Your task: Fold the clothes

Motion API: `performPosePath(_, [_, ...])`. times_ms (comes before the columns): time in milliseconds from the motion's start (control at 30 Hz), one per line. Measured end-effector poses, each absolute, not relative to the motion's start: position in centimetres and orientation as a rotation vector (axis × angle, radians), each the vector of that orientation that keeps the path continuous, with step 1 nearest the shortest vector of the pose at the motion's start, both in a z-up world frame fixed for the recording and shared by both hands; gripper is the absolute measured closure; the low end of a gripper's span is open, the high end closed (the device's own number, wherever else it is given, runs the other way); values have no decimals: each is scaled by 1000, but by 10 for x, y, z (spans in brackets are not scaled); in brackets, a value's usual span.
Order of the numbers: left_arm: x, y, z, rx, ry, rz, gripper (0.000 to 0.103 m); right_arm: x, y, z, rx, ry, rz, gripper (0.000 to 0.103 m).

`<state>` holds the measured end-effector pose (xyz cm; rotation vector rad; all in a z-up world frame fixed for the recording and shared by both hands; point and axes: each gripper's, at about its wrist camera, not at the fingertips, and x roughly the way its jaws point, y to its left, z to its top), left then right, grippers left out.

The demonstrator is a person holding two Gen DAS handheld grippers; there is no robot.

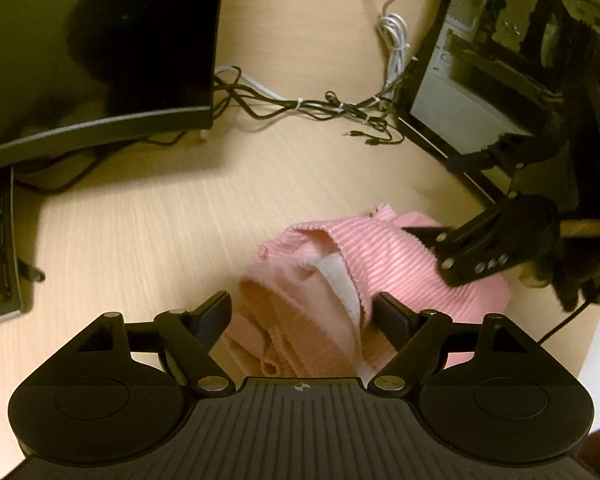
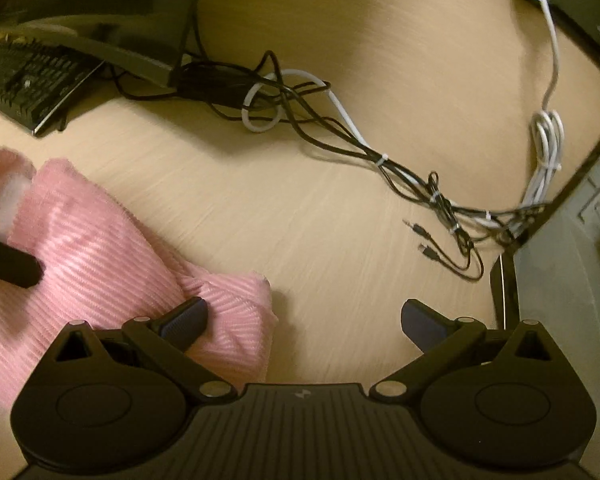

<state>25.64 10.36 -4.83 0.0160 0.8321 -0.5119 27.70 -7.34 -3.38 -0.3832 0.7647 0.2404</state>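
A pink ribbed garment [image 1: 384, 264] is seen bunched on the light wooden worktop [image 1: 160, 232], in front of the dark monitor [image 1: 96, 48] and well apart from it. The left claw [image 1: 302, 312] is held open just over the near side of the garment, its two fingers apart, with crumpled folds and a white inner strip [image 1: 340, 280] between them — nothing is clamped. In the left wrist view the right claw [image 1: 444, 250] is seen at the far right side of the garment, but whether it is open cannot be told there. In the right wrist view the right claw [image 2: 302, 316] is shown wide open; its left finger [image 2: 186, 316] lies over the garment's corner [image 2: 236, 320] and its right finger [image 2: 422, 320] over bare worktop. A bundle of black and white cables [image 2: 380, 160] is laid behind the garment, running to the computer case [image 1: 512, 60] — a keyboard [image 2: 32, 80] is seen beside the monitor.
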Motion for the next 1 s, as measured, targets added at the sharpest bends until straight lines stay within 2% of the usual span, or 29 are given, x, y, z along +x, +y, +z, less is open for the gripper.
performPosePath(133, [251, 111, -23, 74, 774, -598, 19, 267, -96, -17, -210, 813, 254, 0])
performPosePath(200, [249, 116, -8, 89, 742, -665, 8, 255, -112, -16, -68, 868, 278, 0])
performPosePath(267, [251, 110, 1, 85, 719, -763, 5, 243, -127, -14, 75, 920, 302, 0])
performPosePath(467, [280, 62, -28, 135, 797, -851, 4, 222, -139, -34, 354, 1048, 370, 0])
performPosePath(533, [293, 64, -46, 95, 854, -850, 4, 221, -136, -39, 372, 1056, 392, 7])
performPosePath(600, [301, 70, -60, 40, 899, -852, 4, 225, -133, -43, 358, 1064, 402, 27])
performPosePath(667, [298, 79, -67, -18, 917, -854, 4, 234, -131, -44, 331, 1064, 382, 37])
performPosePath(1000, [226, 76, -70, -183, 945, -897, 5, 320, -82, -20, 95, 859, 351, 36])
